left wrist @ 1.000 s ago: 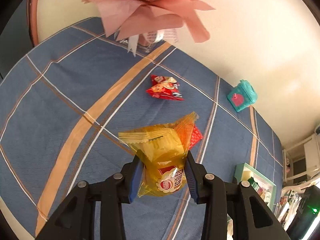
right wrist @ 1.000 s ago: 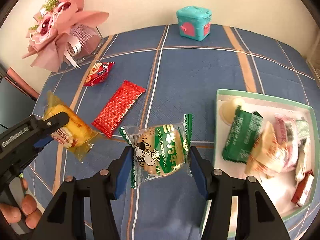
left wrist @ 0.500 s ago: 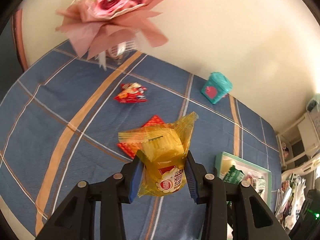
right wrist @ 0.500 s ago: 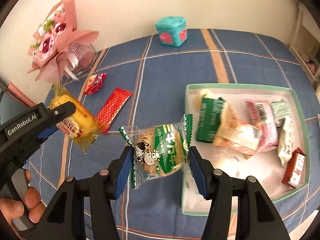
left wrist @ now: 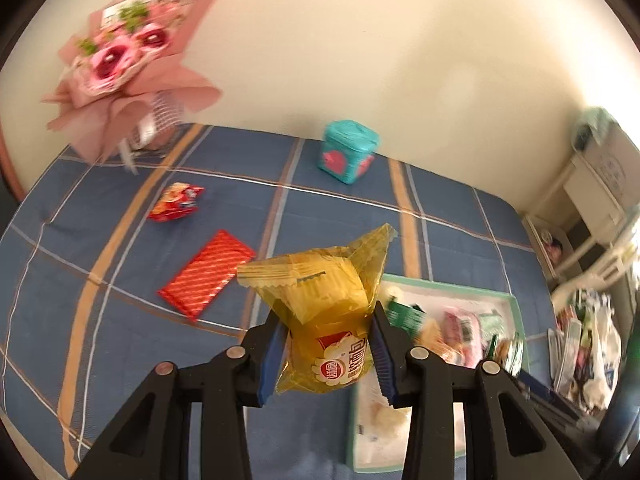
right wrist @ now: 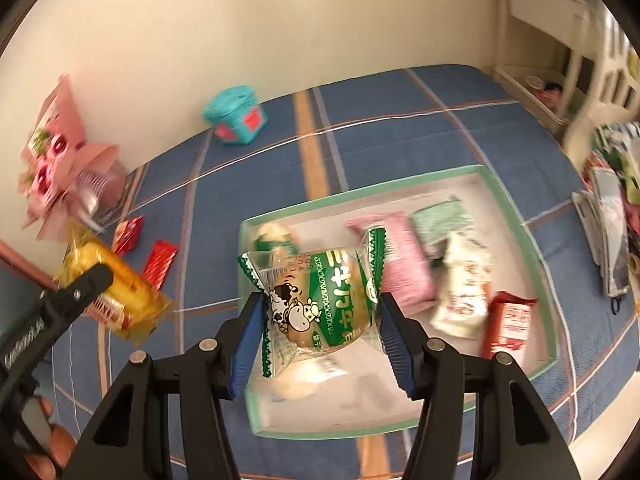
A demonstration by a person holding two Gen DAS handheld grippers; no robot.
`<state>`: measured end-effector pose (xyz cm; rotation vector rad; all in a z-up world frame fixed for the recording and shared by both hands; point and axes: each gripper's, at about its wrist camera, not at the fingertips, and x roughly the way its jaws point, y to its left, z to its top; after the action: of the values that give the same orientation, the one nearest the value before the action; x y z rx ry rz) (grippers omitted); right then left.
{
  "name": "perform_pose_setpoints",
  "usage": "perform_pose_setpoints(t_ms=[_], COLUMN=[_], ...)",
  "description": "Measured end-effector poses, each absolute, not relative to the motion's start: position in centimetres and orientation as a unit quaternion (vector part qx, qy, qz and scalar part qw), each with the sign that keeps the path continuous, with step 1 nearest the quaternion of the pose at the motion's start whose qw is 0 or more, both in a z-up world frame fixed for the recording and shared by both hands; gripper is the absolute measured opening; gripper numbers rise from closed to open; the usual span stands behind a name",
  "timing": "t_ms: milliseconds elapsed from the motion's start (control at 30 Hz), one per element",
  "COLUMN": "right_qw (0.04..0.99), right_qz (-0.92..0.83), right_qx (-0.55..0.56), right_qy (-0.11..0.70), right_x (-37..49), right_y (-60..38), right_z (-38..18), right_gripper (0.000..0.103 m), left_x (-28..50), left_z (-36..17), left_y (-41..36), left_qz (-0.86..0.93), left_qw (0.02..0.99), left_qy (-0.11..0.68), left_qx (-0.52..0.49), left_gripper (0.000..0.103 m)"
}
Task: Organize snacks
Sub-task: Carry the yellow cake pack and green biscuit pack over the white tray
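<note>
So both grippers are loaded right now; the left gripper (left wrist: pixel 326 354) has its pads clamped on a yellow cake packet (left wrist: pixel 324 320), and the right gripper (right wrist: pixel 320 332) is squeezing a green cow-print bun packet (right wrist: pixel 320 300) from both sides; neither snack is down yet. In the right wrist view the bun hangs over the green-rimmed tray (right wrist: pixel 516 216), which already holds a pink packet (right wrist: pixel 404 264), a white one (right wrist: pixel 460 292) and a red one (right wrist: pixel 508 320) out toward 3 o'clock.

What I'd worry about: both hands look headed for the same tray, so they could bump; the crinkly wrappers are slick, so a packet might slide out early and land on the blue plaid cloth (left wrist: pixel 120 208); dropping the bun on the pile could also shove something over the rim.

Still loose on the cloth: a red striped bar (left wrist: pixel 208 276) at about 9 o'clock of the yellow packet, and a small red pouch (left wrist: pixel 176 202) around 10.

Hard to read: the tray contents are motion-blurred; its near edge sits behind the gripper bodies; only fingertips of the person's hand (right wrist: pixel 48 448) show at 7 o'clock.
</note>
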<state>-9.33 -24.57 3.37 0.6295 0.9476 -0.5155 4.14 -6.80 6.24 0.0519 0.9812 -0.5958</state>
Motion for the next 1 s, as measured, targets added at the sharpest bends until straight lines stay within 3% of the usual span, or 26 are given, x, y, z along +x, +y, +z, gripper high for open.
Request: perform_pose_setpoints(t_ms=[1000], right_qw=[0.741], right_qz=[-0.33], right_qx=[0.353], right_qy=[0.466], right_x=[-15.8], right_y=[-33.6], right_z=[-1.5], right_gripper=[0.058], left_x=[-5.1], left_z=[3.2], left_y=[-17.0], left_qz=[-0.388], left_qw=[0.775], left_qy=[0.482], left_qx=[0.13], left_gripper=[0.042])
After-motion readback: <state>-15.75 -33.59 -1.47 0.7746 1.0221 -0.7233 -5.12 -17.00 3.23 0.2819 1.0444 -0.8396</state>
